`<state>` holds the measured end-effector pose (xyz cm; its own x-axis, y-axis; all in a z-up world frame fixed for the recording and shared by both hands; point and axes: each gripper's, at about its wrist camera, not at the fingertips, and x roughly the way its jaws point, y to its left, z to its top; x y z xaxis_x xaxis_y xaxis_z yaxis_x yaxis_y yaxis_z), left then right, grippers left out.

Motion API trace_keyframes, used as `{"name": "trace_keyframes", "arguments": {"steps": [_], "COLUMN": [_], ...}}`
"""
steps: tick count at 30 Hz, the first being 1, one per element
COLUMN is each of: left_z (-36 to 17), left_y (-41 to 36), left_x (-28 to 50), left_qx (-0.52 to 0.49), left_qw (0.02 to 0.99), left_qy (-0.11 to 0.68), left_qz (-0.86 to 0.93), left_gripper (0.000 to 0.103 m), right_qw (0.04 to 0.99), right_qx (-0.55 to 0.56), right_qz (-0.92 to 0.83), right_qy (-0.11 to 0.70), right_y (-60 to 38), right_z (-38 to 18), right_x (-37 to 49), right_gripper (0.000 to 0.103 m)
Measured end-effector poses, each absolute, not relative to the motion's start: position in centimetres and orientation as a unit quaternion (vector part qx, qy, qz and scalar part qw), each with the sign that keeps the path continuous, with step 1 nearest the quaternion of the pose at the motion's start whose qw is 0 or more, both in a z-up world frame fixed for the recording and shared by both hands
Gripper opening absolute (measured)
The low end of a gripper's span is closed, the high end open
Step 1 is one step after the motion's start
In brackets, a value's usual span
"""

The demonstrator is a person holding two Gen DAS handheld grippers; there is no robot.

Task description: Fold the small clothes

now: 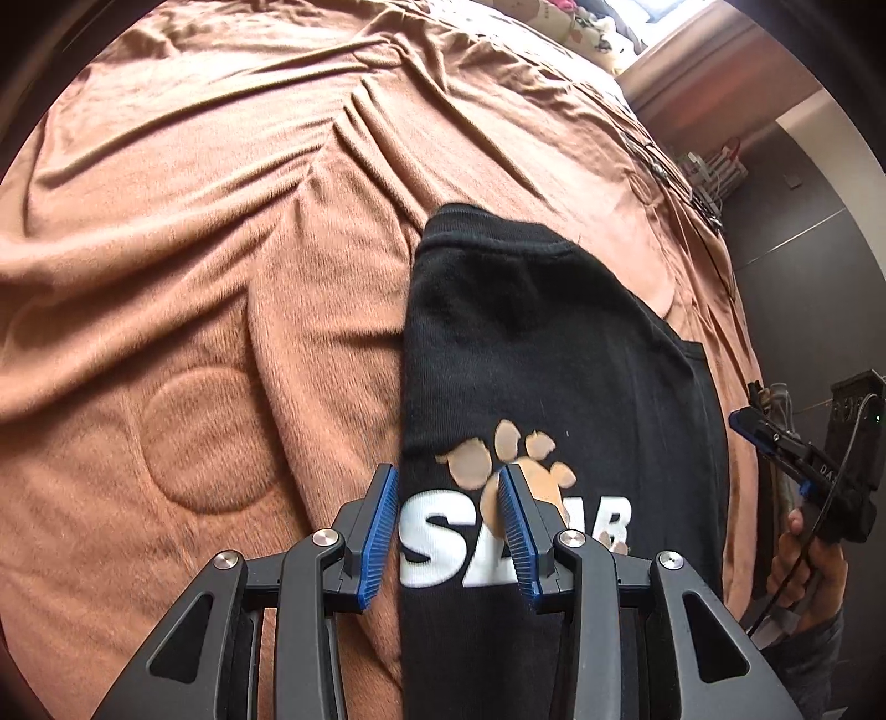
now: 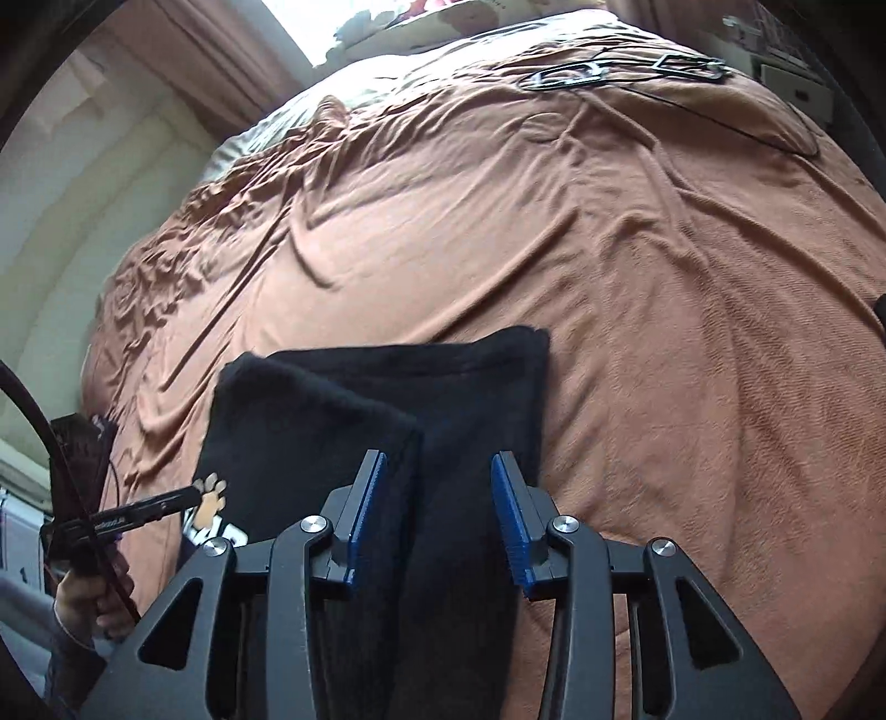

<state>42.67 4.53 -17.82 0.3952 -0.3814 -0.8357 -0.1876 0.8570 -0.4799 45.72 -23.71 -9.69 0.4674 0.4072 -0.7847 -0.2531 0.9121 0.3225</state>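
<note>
Folded black shirt (image 2: 387, 399) lies under parted right claw (image 2: 440, 471).

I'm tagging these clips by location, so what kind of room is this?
Most likely a bedroom. A wide bed under a rumpled brown blanket fills both views, printed pillows lie at its far end, and a curtain hangs beside a bright window. A black garment lies on the blanket.

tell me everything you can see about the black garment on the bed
The black knit garment is a small soft cotton-looking piece, folded into a long narrow shape and lying flat on the brown fuzzy bedspread. One end has a stitched hem. It carries white block letters and tan paw prints. In the right wrist view a folded flap overlaps the layer beneath. Both grippers sit above it with jaws apart; whether either touches the fabric can't be told.
</note>
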Motion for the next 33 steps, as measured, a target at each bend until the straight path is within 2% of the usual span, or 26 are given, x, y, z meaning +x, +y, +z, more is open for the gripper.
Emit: {"name": "trace_keyframes", "arguments": {"steps": [8,9,10,13,18,24,26,27,28,32,33], "left_z": [-18.0,-18.0,-17.9,-17.7,-17.7,-17.5,-17.2,-17.0,-16.9,-16.0,-15.6], "left_y": [4.5,4.4,4.4,4.2,4.0,4.3,4.5,4.6,4.6,5.1,5.1], "left_x": [40.5,40.3,40.0,39.5,37.9,35.5,34.6,34.3,33.9,32.8,32.7], "left_qx": [-0.273,-0.274,-0.273,-0.274,-0.280,-0.309,-0.319,-0.322,-0.326,-0.331,-0.331], "left_qw": [0.792,0.792,0.792,0.792,0.788,0.777,0.776,0.776,0.775,0.775,0.776], "left_qy": [0.543,0.543,0.543,0.543,0.545,0.544,0.541,0.538,0.537,0.535,0.532], "left_qz": [-0.056,-0.055,-0.055,-0.054,-0.061,-0.066,-0.067,-0.068,-0.070,-0.066,-0.064], "left_gripper": [0.040,0.040,0.040,0.040,0.040,0.040,0.040,0.040,0.041,0.042,0.046], "right_qw": [0.815,0.821,0.825,0.834,0.849,0.837,0.837,0.838,0.839,0.837,0.838], "right_qx": [0.065,0.048,0.032,0.016,0.001,0.031,0.036,0.043,0.048,0.073,0.072], "right_qz": [0.244,0.236,0.224,0.198,0.156,0.142,0.137,0.137,0.136,0.141,0.143], "right_qy": [0.521,0.517,0.518,0.515,0.504,0.527,0.529,0.526,0.525,0.523,0.522], "right_y": [-21.6,-21.3,-21.1,-21.5,-22.1,-23.1,-23.2,-23.6,-23.7,-24.6,-24.7], "right_z": [-12.7,-12.8,-12.9,-12.5,-10.9,-9.6,-9.0,-8.3,-8.0,-6.8,-6.5], "right_x": [46.9,46.9,46.9,47.0,46.2,43.5,42.3,41.7,41.4,39.6,39.2], "right_gripper": [0.035,0.028,0.008,0.001,0.002,0.010,0.032,0.052,0.063,0.063,0.063]}}
